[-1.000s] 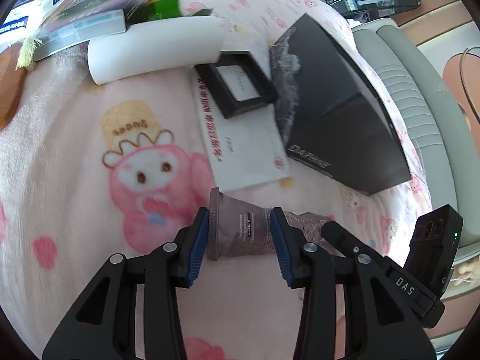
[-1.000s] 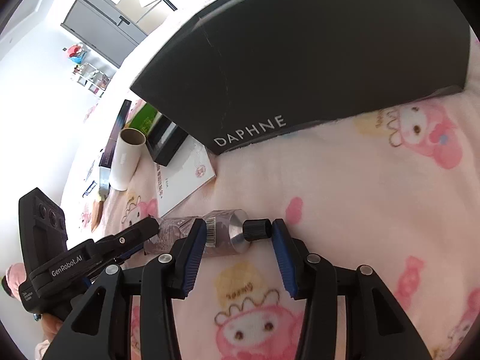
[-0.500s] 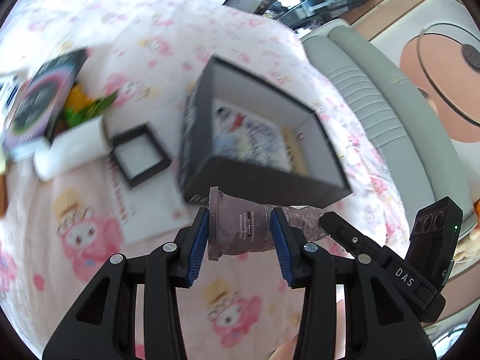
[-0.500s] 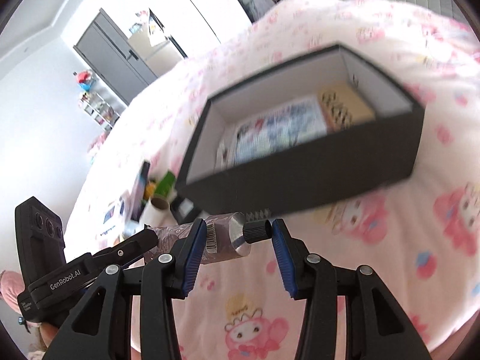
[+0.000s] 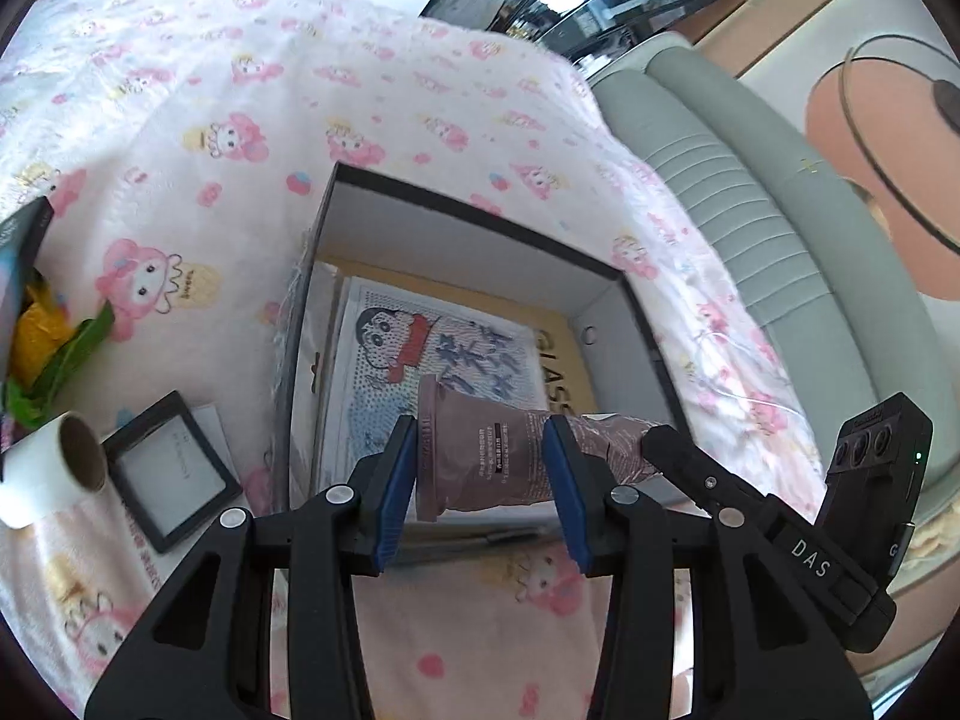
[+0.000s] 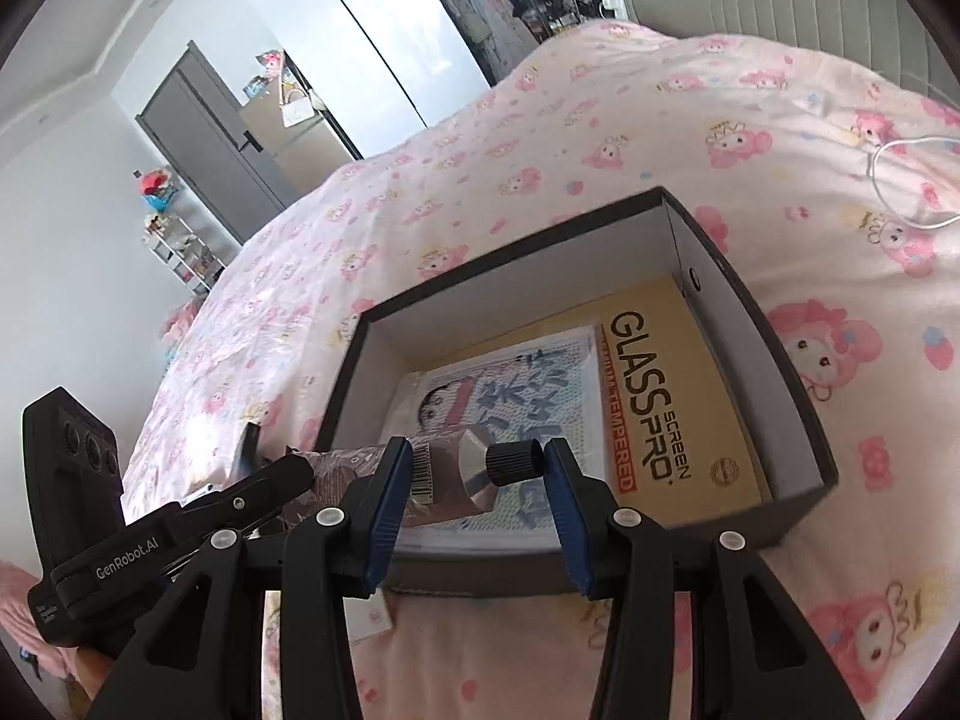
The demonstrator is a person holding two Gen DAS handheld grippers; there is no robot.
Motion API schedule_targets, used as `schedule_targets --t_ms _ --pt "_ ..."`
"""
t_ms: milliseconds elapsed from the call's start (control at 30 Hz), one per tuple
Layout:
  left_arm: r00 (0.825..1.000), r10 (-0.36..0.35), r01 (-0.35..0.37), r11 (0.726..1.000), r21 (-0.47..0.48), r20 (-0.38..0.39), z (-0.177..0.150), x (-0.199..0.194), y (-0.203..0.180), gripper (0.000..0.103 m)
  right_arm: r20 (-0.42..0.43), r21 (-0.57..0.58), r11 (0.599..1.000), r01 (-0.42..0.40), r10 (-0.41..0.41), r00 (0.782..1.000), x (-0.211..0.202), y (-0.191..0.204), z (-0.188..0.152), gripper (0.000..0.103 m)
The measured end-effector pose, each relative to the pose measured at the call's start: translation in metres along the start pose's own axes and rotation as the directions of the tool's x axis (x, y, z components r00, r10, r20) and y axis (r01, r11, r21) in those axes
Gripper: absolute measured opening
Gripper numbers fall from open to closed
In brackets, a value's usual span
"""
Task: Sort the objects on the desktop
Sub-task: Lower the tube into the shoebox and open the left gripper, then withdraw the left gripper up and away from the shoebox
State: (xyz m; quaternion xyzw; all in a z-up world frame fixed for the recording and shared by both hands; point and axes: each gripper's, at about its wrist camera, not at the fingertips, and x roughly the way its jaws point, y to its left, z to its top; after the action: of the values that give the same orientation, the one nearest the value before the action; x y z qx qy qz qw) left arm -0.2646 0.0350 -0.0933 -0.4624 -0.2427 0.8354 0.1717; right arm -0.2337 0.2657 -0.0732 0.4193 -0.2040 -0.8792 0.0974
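The tube [image 5: 498,462], a crinkled mauve one with a black screw cap [image 6: 513,463], hangs in the air over the near wall of the open black box [image 5: 624,294], carried crosswise by both tongs at once: the left tongs [image 5: 483,480] are clenched on its flat crimped tail, the right tongs [image 6: 480,480] on its shoulder and cap end. To finish the drop well, both hands should likely carry it toward twelve o'clock until it sits wholly over the box floor, lower it level, then let go together so neither end swings or catches the rim. One box stands on the patterned bed cover [image 5: 360,90]; inside lie one cartoon-printed packet [image 6: 510,384] on one yellow screen-protector pack [image 6: 654,384]. At nine o'clock of the box, outside it, the left view shows one white roll [image 5: 42,474], one small black frame [image 5: 171,474] and one yellow-green packet [image 5: 42,354].
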Motion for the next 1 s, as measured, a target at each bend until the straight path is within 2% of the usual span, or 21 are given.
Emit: schedule_targets --t_ms 133,200,300,400,633,800,1000 --pt "0.997 0.052 -0.053 0.998 -0.018 -0.050 -0.002 0.022 0.010 0.041 -0.055 0.014 1.000 0.022 -0.021 0.998 0.023 -0.012 0.001 0.041" --pt "0.995 0.091 -0.090 0.996 0.021 -0.042 -0.003 0.024 0.005 0.041 -0.057 -0.038 0.998 0.051 -0.053 0.997 0.026 -0.004 0.000 0.041" --pt "0.994 0.092 -0.090 0.995 0.041 -0.055 -0.004 0.026 -0.004 0.041 -0.076 -0.093 0.995 0.038 -0.045 0.996 0.031 0.006 -0.002 0.041" --pt "0.992 0.119 -0.116 0.991 0.073 -0.037 -0.004 0.027 -0.011 0.041 -0.089 -0.113 0.992 0.052 -0.062 0.994 0.037 0.009 -0.004 0.041" --pt "0.992 0.116 -0.112 0.992 0.062 -0.051 -0.009 0.028 -0.004 0.041 -0.049 -0.146 0.979 0.144 -0.153 0.987 0.030 0.013 -0.002 0.041" --pt "0.994 0.100 -0.097 0.993 0.068 -0.045 -0.018 0.017 -0.003 0.041 -0.048 -0.146 0.978 0.151 -0.160 0.986 0.026 0.015 -0.008 0.041" --pt "0.995 0.101 -0.100 0.986 0.131 0.001 -0.034 -0.016 -0.015 0.041 -0.022 -0.184 0.967 0.174 -0.181 0.983 0.006 0.038 -0.029 0.041"
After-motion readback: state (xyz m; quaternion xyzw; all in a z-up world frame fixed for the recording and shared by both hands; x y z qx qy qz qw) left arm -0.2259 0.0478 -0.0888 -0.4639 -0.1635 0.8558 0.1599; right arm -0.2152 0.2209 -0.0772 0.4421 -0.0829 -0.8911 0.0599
